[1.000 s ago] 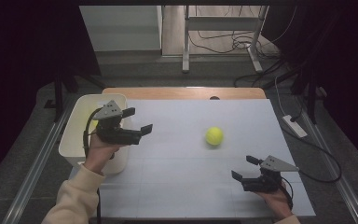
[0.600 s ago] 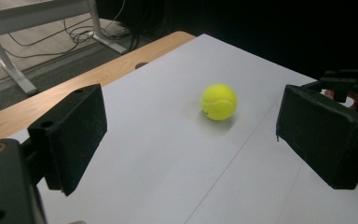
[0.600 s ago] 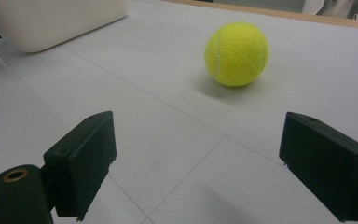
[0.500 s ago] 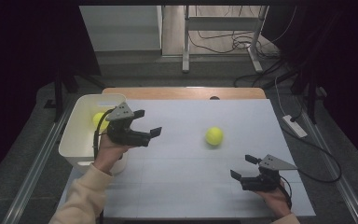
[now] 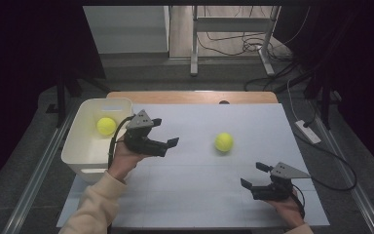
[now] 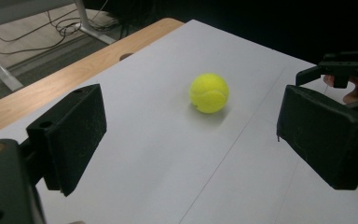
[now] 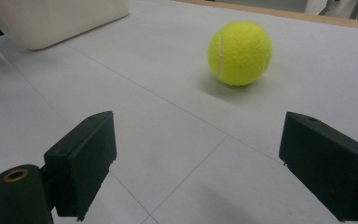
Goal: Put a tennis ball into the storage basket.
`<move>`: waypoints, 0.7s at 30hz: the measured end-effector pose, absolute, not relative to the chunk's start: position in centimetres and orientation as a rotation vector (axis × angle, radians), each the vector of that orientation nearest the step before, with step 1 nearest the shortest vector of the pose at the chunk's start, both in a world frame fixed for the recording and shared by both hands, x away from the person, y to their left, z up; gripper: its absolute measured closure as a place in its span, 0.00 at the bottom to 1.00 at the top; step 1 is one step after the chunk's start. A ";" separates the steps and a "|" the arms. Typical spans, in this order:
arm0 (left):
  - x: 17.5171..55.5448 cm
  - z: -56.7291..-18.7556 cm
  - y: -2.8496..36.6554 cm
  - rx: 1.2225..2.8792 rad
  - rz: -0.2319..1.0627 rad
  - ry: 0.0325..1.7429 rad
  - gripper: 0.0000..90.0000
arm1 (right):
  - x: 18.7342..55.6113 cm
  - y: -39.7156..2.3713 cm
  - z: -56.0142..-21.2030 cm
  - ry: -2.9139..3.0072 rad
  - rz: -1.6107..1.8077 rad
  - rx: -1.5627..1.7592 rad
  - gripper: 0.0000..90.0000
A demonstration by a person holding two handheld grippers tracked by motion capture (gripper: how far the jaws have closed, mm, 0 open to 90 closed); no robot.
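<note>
We are seeing the white bin (image 7: 60, 18) cut off by the top edge in the right gripper view, so its inside is hidden there. In the left gripper view, the right gripper (image 6: 342, 70) is running off the picture's right edge, with only a fingertip of its hand showing.

The high view looks forward and down from above the near edge of the white rectangular table (image 5: 175, 195), while both gripper views sit low and close over it, sharing the yellow felt tennis ball (image 6: 209, 93) mid-table.
</note>
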State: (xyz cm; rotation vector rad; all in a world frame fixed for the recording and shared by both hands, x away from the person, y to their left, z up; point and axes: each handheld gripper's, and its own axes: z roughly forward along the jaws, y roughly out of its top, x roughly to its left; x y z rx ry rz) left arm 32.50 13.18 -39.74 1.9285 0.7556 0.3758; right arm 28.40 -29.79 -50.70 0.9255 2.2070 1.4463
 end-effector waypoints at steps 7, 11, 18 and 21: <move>32.7 -40.3 12.4 1.957 0.370 0.748 0.10 | 28.2 -29.7 -50.7 2.204 1.445 0.924 0.13; 32.9 -40.6 12.1 1.963 0.360 0.748 0.10 | 28.4 -29.7 -50.7 2.207 1.439 0.917 0.13; 33.4 -41.3 11.3 1.981 0.342 0.750 0.09 | 28.5 -29.5 -50.7 2.212 1.440 0.912 0.13; 33.6 -41.7 10.9 1.984 0.330 0.752 0.09 | 28.5 -29.5 -50.7 2.213 1.441 0.911 0.13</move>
